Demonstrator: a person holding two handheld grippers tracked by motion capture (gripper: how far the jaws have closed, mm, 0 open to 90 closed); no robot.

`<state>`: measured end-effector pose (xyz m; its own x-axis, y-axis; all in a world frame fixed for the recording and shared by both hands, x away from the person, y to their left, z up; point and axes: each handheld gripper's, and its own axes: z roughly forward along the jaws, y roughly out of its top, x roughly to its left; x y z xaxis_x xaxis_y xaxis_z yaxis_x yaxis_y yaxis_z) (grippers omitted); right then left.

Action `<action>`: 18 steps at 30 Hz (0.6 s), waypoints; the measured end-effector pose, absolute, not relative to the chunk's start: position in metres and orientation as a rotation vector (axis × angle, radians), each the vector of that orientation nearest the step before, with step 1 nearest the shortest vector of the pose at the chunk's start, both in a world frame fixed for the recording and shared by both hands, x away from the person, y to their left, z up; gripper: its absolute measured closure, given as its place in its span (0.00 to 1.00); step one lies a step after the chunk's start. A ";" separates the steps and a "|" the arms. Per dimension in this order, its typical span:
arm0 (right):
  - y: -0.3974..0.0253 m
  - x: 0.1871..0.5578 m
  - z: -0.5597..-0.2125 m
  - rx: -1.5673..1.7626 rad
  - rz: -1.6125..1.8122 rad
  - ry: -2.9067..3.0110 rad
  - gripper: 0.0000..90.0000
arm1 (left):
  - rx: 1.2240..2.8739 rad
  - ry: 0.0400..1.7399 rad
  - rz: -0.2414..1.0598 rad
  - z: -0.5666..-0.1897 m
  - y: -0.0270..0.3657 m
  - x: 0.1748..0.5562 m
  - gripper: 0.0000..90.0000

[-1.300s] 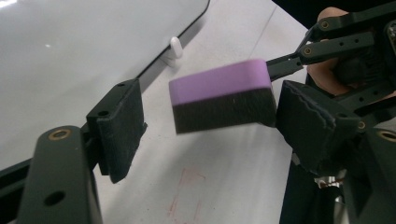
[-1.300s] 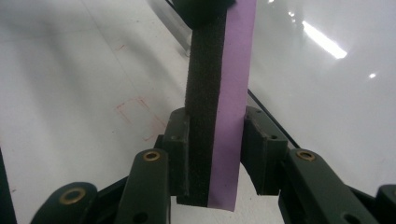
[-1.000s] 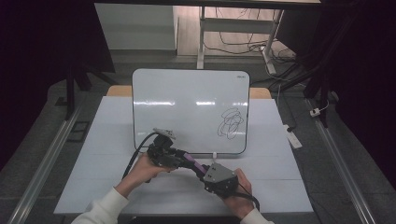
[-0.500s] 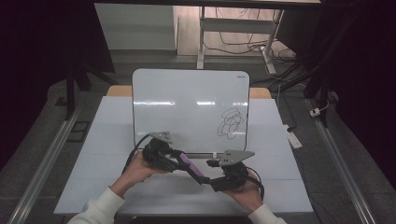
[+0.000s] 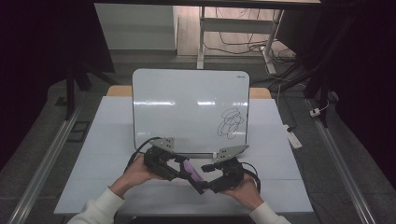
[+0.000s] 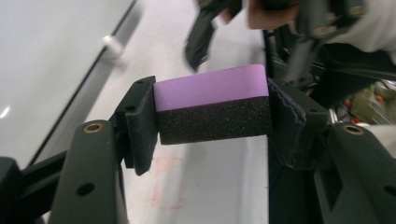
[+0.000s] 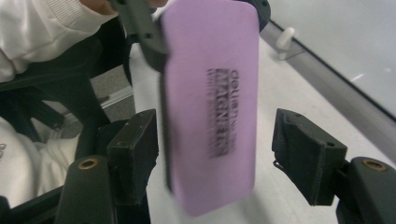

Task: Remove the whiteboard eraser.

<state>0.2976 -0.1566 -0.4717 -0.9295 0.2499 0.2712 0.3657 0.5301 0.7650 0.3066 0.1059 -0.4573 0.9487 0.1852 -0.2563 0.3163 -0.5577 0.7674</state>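
One whiteboard [image 5: 187,107] propped at table [image 5: 107,140] back, scribble [image 5: 230,122] lower right. Left gripper [image 6: 210,109] clamped across eraser [image 6: 212,105], held above table front between both hands. Right gripper [image 7: 215,149] jaws spread, straddling eraser's purple face, not touching. Likely light; foam underside soft, squashes; plastic top slicker. Best hold: across narrow sides, mid-length, felt facing board.

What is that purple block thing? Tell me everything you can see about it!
The purple block looks like a whiteboard eraser: a smooth purple top with blurry dark lettering, and a black, rough, spongy layer beneath. The left hand-held gripper is shut on its two ends and holds it up off the white table, in front of the whiteboard. The right hand-held gripper is open, one jaw on each side of the block, with a clear gap on one side.
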 end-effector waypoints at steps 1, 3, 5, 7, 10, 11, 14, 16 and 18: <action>-0.156 0.298 -0.473 -0.527 -1.361 -2.624 0.34 | 2.168 0.335 -0.186 -0.457 0.105 0.305 0.43; -0.154 0.299 -0.475 -0.520 -1.353 -2.590 0.34 | 2.173 0.302 -0.173 -0.455 0.103 0.302 0.43; -0.154 0.299 -0.476 -0.507 -1.341 -2.559 0.34 | 2.172 0.268 -0.166 -0.454 0.103 0.301 0.43; -0.153 0.299 -0.476 -0.493 -1.338 -2.535 0.35 | 2.169 0.247 -0.167 -0.454 0.103 0.300 0.43; -0.153 0.300 -0.477 -0.474 -1.337 -2.502 0.39 | 2.163 0.220 -0.171 -0.454 0.103 0.300 0.43; -0.152 0.300 -0.478 -0.469 -1.334 -2.488 0.40 | 2.164 0.211 -0.165 -0.454 0.103 0.299 0.43; -0.151 0.299 -0.479 -0.461 -1.331 -2.478 0.43 | 2.169 0.205 -0.165 -0.455 0.103 0.299 0.43; -0.151 0.299 -0.479 -0.462 -1.337 -2.488 0.43 | 2.165 0.216 -0.172 -0.455 0.104 0.300 0.43; -0.152 0.299 -0.478 -0.476 -1.351 -2.493 0.44 | 2.155 0.240 -0.176 -0.455 0.104 0.301 0.43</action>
<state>0.2986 -0.1524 -0.4779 -0.9110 0.1584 0.3807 0.4054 0.5124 0.7570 0.3013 0.1042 -0.4551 0.9707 0.1052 -0.2162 0.2379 -0.5495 0.8009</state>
